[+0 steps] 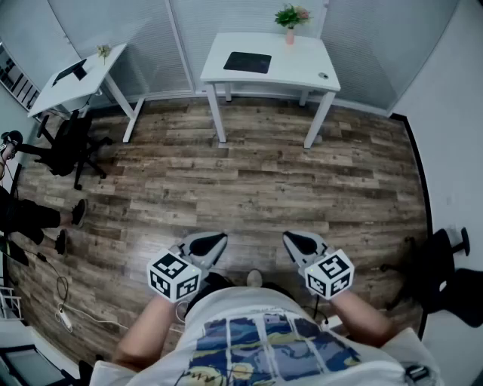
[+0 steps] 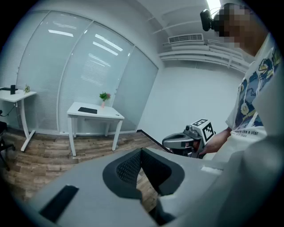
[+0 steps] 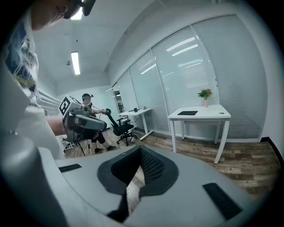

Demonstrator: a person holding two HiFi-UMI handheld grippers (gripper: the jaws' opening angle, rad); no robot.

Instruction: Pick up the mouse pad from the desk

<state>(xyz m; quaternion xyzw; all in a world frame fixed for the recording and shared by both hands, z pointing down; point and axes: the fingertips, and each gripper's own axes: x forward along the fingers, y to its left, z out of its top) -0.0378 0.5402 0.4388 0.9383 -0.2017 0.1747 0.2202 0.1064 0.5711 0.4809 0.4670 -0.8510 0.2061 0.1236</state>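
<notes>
Wood-grain planks in mixed browns and greys covered the floor (image 1: 256,181), and pale ribbed panels (image 1: 128,30) walled the far side of the room. Against those panels stood a white tabletop (image 1: 298,68) on slim white legs. The mouse pad (image 1: 247,62) lay flat on it, left of centre, as a thin black rectangle. It was untouched and well apart from both grippers. Behind it, at the back edge, a small leafy plant (image 1: 290,15) sat in a pink pot. Near the tabletop's right front corner lay a small rounded mouse (image 1: 324,75). Off to the left a second white desk (image 1: 75,79) stood at an angle, with a black wheeled chair (image 1: 72,147) just beside it.

Low in the head view, the left gripper (image 1: 210,244) and the right gripper (image 1: 299,243) hung side by side over the floor, both tilted somewhat downward. Each was a smooth grey shell carrying a cube with black-and-white square markers.

In the left gripper view, that gripper's jaws met at their tips. Its dark, mesh-textured pads (image 2: 131,168) were brought together with nothing between them, and only floor planks showed through the narrow gap beneath. The right gripper view showed the same. Its jaws were closed tip to tip and its ridged black pads (image 3: 153,167) were empty, with the tabletop and mouse pad far beyond them across the floor.
</notes>
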